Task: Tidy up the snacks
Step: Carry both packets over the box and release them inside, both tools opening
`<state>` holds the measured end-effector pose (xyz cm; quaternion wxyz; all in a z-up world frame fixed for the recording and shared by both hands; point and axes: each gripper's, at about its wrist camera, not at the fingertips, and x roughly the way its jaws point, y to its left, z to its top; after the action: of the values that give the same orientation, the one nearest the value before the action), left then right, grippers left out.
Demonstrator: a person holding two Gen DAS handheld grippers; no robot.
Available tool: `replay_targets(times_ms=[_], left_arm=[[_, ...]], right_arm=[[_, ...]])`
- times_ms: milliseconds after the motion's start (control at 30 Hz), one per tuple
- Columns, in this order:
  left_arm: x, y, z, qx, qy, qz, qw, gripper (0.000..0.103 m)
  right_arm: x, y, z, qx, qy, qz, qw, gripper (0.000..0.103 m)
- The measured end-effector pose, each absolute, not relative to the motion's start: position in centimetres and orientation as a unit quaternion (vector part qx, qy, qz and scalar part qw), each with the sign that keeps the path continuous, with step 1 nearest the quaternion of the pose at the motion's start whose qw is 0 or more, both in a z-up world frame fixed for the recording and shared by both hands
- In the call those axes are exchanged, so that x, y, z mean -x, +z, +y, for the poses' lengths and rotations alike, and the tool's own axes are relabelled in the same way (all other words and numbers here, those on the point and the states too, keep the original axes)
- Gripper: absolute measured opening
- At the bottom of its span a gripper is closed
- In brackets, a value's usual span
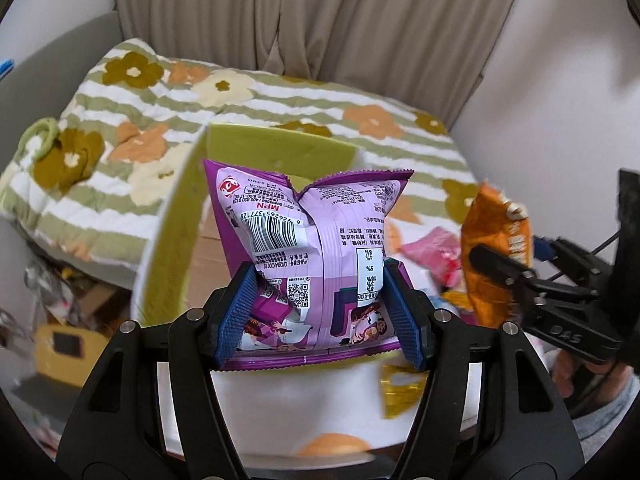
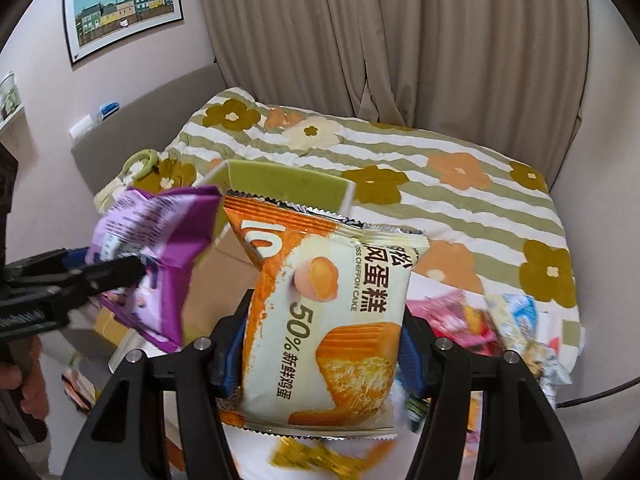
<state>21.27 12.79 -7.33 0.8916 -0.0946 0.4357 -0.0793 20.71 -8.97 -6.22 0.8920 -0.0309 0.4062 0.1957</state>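
1. One purple snack bag (image 1: pixel 316 248), barcode side showing.
2. One orange chiffon cake packet (image 2: pixel 332 320).
3. One green-lined box (image 1: pixel 280 148), open.
4. One heap of loose small packets (image 2: pixel 480 320), too blurred to count.
5. One framed picture (image 2: pixel 124 8).
6. One green ring (image 1: pixel 40 136).

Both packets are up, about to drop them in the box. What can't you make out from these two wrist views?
- Green box floor: mostly hidden behind the purple packet in the left view and the orange cake packet in the right view.
- Loose snacks on the bed: motion-blurred, labels unreadable.
- Gold wrapper: blurred, partly behind the orange packet.
- Clutter beside the bed: blurred at the fisheye edge.
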Motion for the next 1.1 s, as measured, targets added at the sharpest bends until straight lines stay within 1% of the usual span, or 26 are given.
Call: replay_targets(times_ms=[267,333,367,400,433,600,767,1000,1100], left_arm=[[-26.2,-11.1,16.4,0.051,-0.101,0.470,0.876,0.061],[-26.8,-11.9,16.6,0.041,-0.095,0.477,0.873,0.071],[-26.9,-12.1,16.8,0.038,-0.090,0.477,0.873,0.085],[-26.8,-12.1,17.1,0.039,-0.088,0.473,0.876,0.098],[-26.6,-12.0,17.5,0.044,-0.087,0.465,0.880,0.101],[-25.2,-11.2,19.7,0.049,-0.060,0.453,0.888,0.102],[-23.4,-11.1,21.9,0.086,-0.043,0.455,0.885,0.102],[-23.6,-11.7,22.7,0.084,-0.026,0.459,0.884,0.102],[-23.5,-12.4,23.0,0.088,-0.021,0.466,0.880,0.102]], right_arm=[[-23.1,-8.3,-3.8,0.004,0.163,0.438,0.884,0.057],[-23.3,-8.8,-3.3,-0.002,0.154,0.448,0.881,0.057],[-23.3,-9.0,-3.2,-0.009,0.152,0.451,0.879,0.057],[-23.5,-9.1,-3.1,-0.014,0.152,0.454,0.878,0.057],[-23.6,-9.3,-3.1,-0.017,0.152,0.458,0.876,0.057],[-24.3,-10.0,-2.3,-0.005,0.140,0.474,0.869,0.057],[-25.2,-11.2,-0.7,0.005,0.163,0.484,0.860,0.058],[-28.0,-14.5,2.1,0.025,0.177,0.519,0.836,0.058],[-28.2,-15.2,2.5,0.022,0.184,0.522,0.832,0.062]])
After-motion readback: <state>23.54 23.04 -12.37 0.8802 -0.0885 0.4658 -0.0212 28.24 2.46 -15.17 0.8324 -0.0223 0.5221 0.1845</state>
